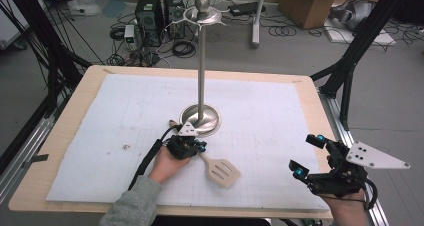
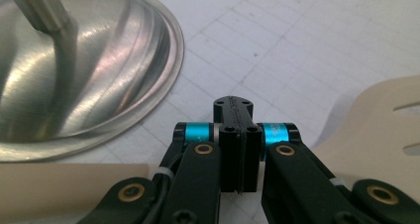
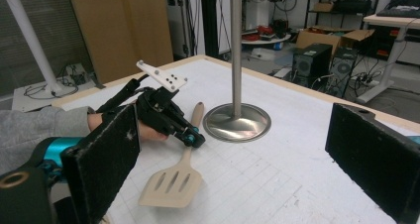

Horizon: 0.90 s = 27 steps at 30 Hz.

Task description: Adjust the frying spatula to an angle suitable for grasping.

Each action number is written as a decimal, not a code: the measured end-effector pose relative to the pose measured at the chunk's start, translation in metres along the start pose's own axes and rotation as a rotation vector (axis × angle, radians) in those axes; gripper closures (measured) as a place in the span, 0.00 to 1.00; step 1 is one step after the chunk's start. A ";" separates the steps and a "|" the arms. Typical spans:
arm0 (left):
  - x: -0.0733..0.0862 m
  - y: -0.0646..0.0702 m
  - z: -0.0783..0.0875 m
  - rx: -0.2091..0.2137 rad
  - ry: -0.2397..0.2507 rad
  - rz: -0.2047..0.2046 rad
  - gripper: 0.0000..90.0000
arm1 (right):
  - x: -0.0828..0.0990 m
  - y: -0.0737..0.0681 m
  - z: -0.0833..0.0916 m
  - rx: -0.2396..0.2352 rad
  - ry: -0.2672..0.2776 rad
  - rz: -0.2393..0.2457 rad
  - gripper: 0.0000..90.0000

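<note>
A beige slotted spatula lies flat on the white mat, its handle running up-left toward the metal stand's round base. My left gripper sits low over that handle, beside the base. In the left gripper view its jaws are shut with the pads pressed together and nothing between them. The handle passes underneath, and the blade shows at the right. My right gripper is at the near right of the table, open with nothing in it. The right gripper view has its pads wide apart, facing the spatula and the left gripper.
A tall steel pole rises from the base to a hooked top with a ball. The white gridded mat covers most of the wooden table. Black frame struts stand at the table's sides. Boxes and cables lie on the floor beyond.
</note>
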<state>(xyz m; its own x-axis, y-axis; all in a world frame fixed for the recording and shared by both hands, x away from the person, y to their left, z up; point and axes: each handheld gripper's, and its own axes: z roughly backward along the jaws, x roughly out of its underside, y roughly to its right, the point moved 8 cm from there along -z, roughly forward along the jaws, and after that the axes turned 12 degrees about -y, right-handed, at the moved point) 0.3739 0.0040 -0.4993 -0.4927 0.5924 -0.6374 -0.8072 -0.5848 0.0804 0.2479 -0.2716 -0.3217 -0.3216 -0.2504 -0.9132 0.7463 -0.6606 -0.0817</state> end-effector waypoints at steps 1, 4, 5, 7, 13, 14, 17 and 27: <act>0.000 0.000 0.000 0.000 0.000 0.000 1.00 | 0.000 0.000 -0.001 0.002 0.003 0.007 0.07; 0.000 0.000 0.000 0.009 -0.002 0.013 1.00 | 0.000 0.000 -0.002 0.001 -0.001 0.015 0.07; 0.000 -0.001 0.000 0.015 -0.002 0.017 1.00 | 0.001 -0.001 -0.002 -0.006 -0.011 0.003 0.07; 0.000 -0.001 0.000 0.021 0.000 0.033 1.00 | 0.001 -0.001 -0.002 -0.005 -0.010 0.008 0.07; 0.001 -0.001 0.001 0.036 0.005 0.067 1.00 | 0.001 -0.002 -0.002 -0.009 -0.011 0.013 0.07; 0.002 -0.001 0.001 0.037 0.007 0.063 1.00 | 0.001 -0.002 -0.002 -0.009 -0.011 0.015 0.07; 0.003 -0.001 0.005 0.042 0.013 0.071 1.00 | 0.002 -0.001 -0.002 -0.009 -0.016 0.004 0.07; 0.005 0.000 0.007 0.030 0.010 0.071 1.00 | 0.004 -0.002 -0.005 -0.009 -0.031 0.005 0.07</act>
<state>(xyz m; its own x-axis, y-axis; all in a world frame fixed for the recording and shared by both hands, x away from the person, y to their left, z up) 0.3686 0.0110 -0.4972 -0.5455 0.5444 -0.6372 -0.7800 -0.6080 0.1483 0.2479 -0.2681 -0.3269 -0.3351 -0.2755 -0.9010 0.7534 -0.6526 -0.0807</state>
